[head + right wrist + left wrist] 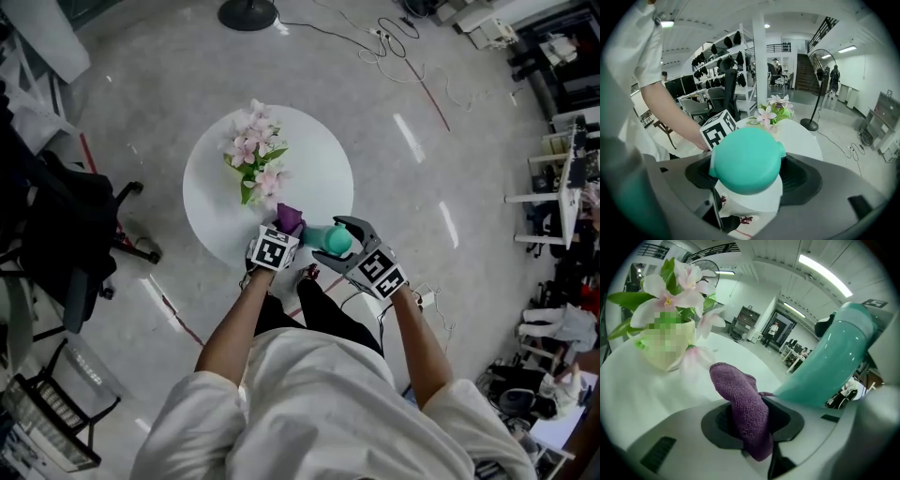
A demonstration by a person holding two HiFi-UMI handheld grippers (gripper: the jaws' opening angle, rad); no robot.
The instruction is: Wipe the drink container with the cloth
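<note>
The drink container [330, 241] is clamped in the right gripper [349, 234] over the table's [211, 187] near edge, long axis aimed leftward. The cloth [745, 408] is pinched in the left gripper [284, 232], just beside it.

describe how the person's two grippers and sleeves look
Both the left gripper and the right gripper have smooth grey shells with black padded jaw recesses. Each carries a white cube printed with black square markers. The person wears a white short-sleeved top.
</note>
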